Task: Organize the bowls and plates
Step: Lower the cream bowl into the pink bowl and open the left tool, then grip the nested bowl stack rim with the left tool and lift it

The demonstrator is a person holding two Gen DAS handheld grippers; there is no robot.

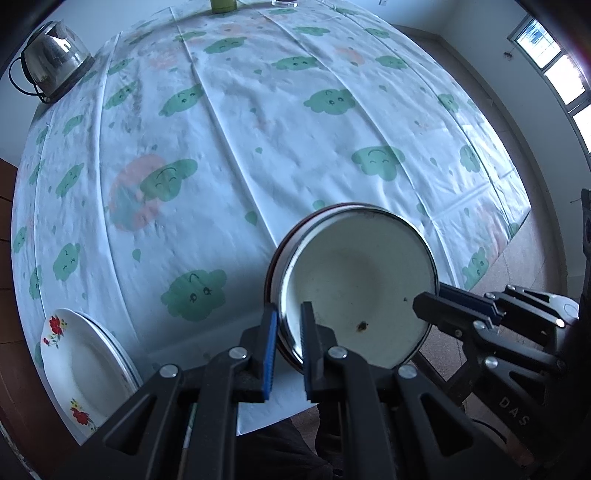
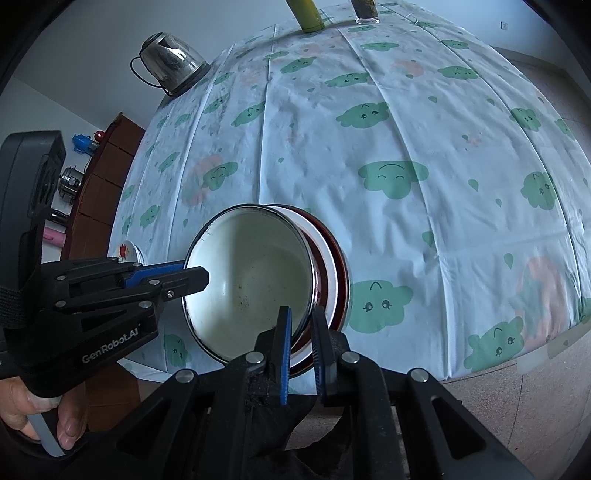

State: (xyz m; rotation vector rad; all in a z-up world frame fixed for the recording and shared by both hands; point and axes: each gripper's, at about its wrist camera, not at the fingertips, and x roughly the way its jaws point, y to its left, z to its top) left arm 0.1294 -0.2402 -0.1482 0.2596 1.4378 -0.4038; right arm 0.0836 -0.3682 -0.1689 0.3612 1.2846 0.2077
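I have the left claw [image 1: 289, 343] clamped on the near rim of the white enamel bowl [image 1: 362, 291], one blue pad inside the wall and one outside. My right claw [image 2: 302, 341] is pinched on the opposite edge of that bowl, so both hold it from two sides. The bowl is nested on a red-rimmed dish [image 2: 338, 273], the stack tilted toward me at the near edge of the table [image 1: 258, 122]. A small brown speck sits on the bowl's inner floor. To the left, at the table's edge, lie stacked white plates with red flowers [image 1: 79, 365]. Farther back the cloud-print tablecloth runs bare. At the far left corner stands a glass kettle [image 1: 51, 59], and beyond it a green cup [image 2: 306, 13] and a glass [image 2: 365, 11].
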